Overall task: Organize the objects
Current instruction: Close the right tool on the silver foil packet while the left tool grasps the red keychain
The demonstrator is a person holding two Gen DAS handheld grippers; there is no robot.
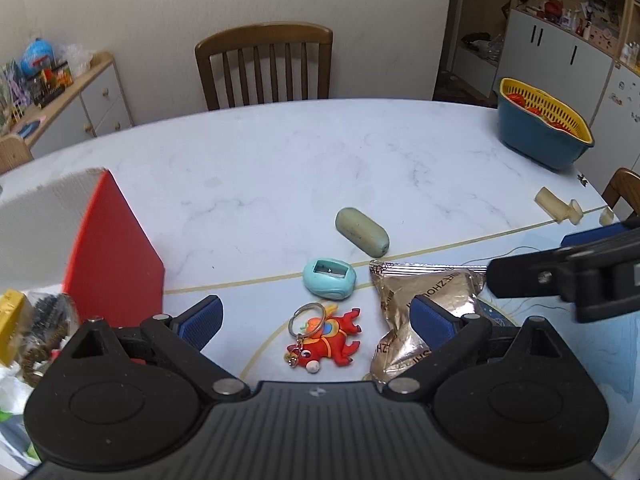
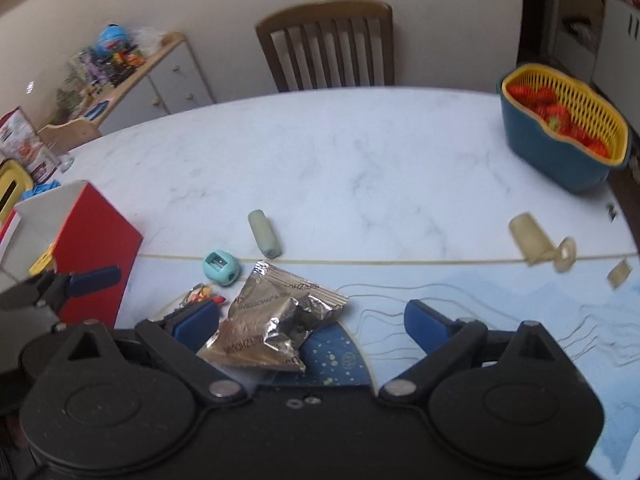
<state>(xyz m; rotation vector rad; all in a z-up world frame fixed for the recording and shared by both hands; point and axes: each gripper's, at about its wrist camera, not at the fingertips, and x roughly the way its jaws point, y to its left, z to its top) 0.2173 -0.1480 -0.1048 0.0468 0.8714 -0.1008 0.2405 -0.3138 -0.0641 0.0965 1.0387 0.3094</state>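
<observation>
A white marble table (image 1: 280, 168) carries the scattered items, with one wooden chair (image 1: 264, 64) drawn up at its far side. One red-sided box (image 1: 116, 248) stands at the table's left, its top open; what lies inside it is cut off in both views. At the far right sits one blue basket (image 2: 560, 152) with a yellow strainer insert holding strawberries (image 2: 560, 116), too bunched to count.

Both tongs stand wide open and hold nothing. The left gripper (image 1: 316, 320) hovers with its blue pads either side of a red dragon keychain (image 1: 324, 338), touching neither it nor the table; its right pad overlaps one crumpled silver snack packet (image 1: 424, 312) in the picture, contact unclear. The right gripper (image 2: 312, 320) hangs above the packet's right end, its left pad hiding most of the keychain in that view.

Beyond lie one teal pencil sharpener (image 1: 329, 280), one grey-green capsule-shaped case (image 1: 362, 232), and, near the right edge, one cream plastic piece (image 2: 540, 242), blurred.
</observation>
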